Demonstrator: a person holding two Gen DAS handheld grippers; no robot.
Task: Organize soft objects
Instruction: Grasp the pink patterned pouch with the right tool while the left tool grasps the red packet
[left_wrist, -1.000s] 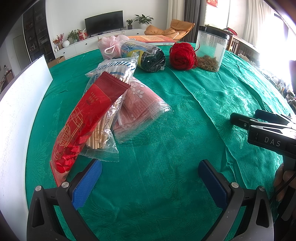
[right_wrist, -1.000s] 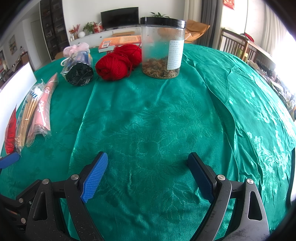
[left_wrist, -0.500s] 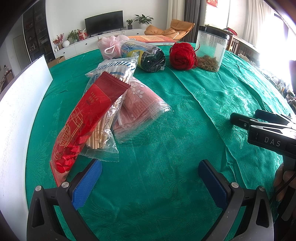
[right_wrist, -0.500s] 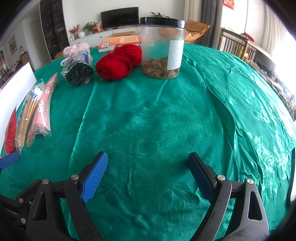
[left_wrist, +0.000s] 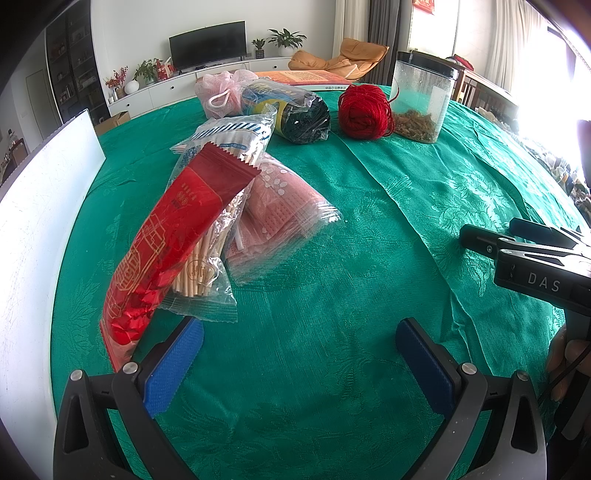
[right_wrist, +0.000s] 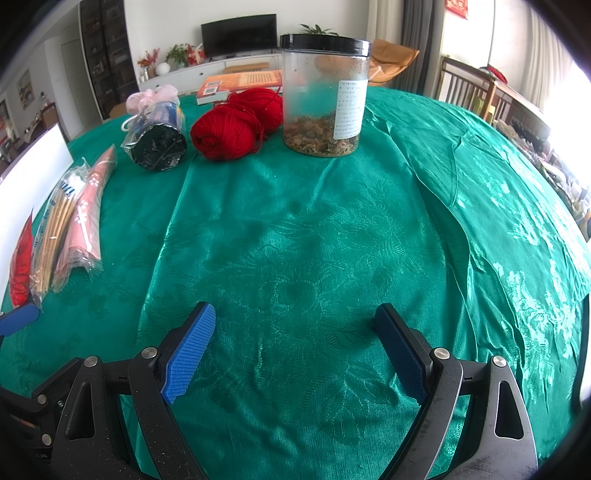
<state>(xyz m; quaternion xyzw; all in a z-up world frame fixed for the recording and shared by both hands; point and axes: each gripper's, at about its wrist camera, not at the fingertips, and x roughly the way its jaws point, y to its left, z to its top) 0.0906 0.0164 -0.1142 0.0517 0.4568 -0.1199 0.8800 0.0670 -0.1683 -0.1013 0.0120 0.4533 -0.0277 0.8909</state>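
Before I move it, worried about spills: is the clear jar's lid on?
On: the black lid caps the upright jar; how tightly, cannot tell.

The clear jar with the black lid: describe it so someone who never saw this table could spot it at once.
On the green tablecloth, look to the far side, where a row of items stands. The clear jar is at the right end of that row, just right of the red yarn. It is the only upright, rigid container, with brown dried material at the bottom and a white label.

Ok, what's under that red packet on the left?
The red packet lies across a clear bag of wooden sticks, which overlaps a pink bagged item. Whatever lies beneath those on the green tablecloth is covered.
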